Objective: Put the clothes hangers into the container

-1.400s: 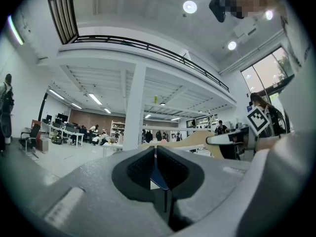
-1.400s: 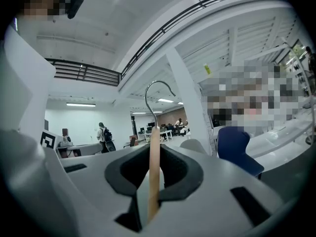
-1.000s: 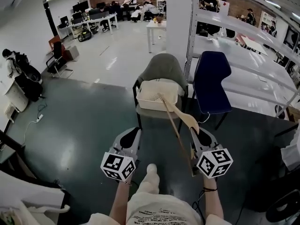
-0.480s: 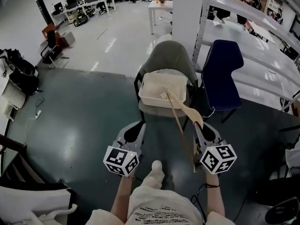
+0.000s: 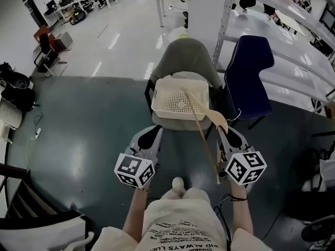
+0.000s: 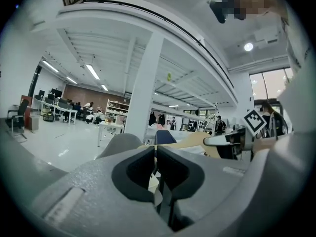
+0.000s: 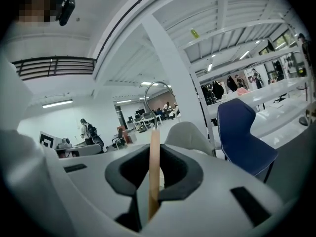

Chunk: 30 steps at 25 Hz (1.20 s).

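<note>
Floor (image 5: 78, 129): dark green and glossy under me, turning pale grey farther off.
Grey chair (image 5: 184, 61): straight in front of me, facing me, with its seat carrying the basket.
Blue chair (image 5: 247, 72): just beside the grey chair, on its right, against the white shelving.
Basket (image 5: 172, 116): cream plastic with a perforated bottom, sitting on the grey chair's seat. I see nothing lying inside it.
Hanger (image 5: 201, 135): wooden, not in the basket. I hold it in my right gripper by the lower end. It slants up and away from me, and its metal hook (image 7: 157, 90) reaches over the basket. I cannot tell whether the hook touches the basket.
Right gripper (image 5: 225, 135): clamped on the hanger, whose thin wooden edge runs up between my two pads.
Left gripper (image 5: 149, 137): jaws drawn together with nothing between them, held level with my right gripper, apart from the hanger and short of the chair.
</note>
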{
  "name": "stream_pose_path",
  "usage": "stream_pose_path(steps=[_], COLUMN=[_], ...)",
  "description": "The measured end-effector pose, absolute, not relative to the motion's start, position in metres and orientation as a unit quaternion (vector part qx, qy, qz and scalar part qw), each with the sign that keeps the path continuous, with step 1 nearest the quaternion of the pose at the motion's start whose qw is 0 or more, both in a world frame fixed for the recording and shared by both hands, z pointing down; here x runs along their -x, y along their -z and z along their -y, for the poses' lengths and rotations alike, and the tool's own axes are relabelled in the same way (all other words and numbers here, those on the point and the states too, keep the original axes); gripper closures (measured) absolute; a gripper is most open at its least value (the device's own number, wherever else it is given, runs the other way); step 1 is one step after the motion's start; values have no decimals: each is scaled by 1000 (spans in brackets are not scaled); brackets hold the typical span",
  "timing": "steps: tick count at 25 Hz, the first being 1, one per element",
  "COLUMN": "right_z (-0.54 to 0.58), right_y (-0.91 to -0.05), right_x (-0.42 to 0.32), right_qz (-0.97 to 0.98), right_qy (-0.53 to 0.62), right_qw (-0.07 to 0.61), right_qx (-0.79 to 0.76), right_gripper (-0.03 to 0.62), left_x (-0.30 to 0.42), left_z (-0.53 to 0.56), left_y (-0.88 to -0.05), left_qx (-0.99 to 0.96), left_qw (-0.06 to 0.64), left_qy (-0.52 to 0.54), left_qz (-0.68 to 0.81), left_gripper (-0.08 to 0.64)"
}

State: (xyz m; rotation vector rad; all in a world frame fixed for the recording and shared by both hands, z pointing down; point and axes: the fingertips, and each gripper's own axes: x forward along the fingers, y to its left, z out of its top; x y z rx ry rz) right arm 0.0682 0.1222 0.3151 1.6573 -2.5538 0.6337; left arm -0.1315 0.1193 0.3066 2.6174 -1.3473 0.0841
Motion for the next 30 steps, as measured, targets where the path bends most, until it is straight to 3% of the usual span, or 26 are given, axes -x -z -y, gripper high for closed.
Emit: stream_pose_path(steps=[18, 30], right_z=[0, 123], right_y=[-348, -395], right_x=[-70, -67], right_qz=[827, 841], right_qy=[-237, -299], right_qw=[41, 94], right_qx=[-509, -442], right_gripper=[538, 538], left_x=[130, 111], left_z=[-8, 97], left_y=[-348, -398], left_qx=[-877, -859], left_qw=[142, 217], left_qy=[-52, -80], left_qz=[456, 456], left_gripper=[529, 529])
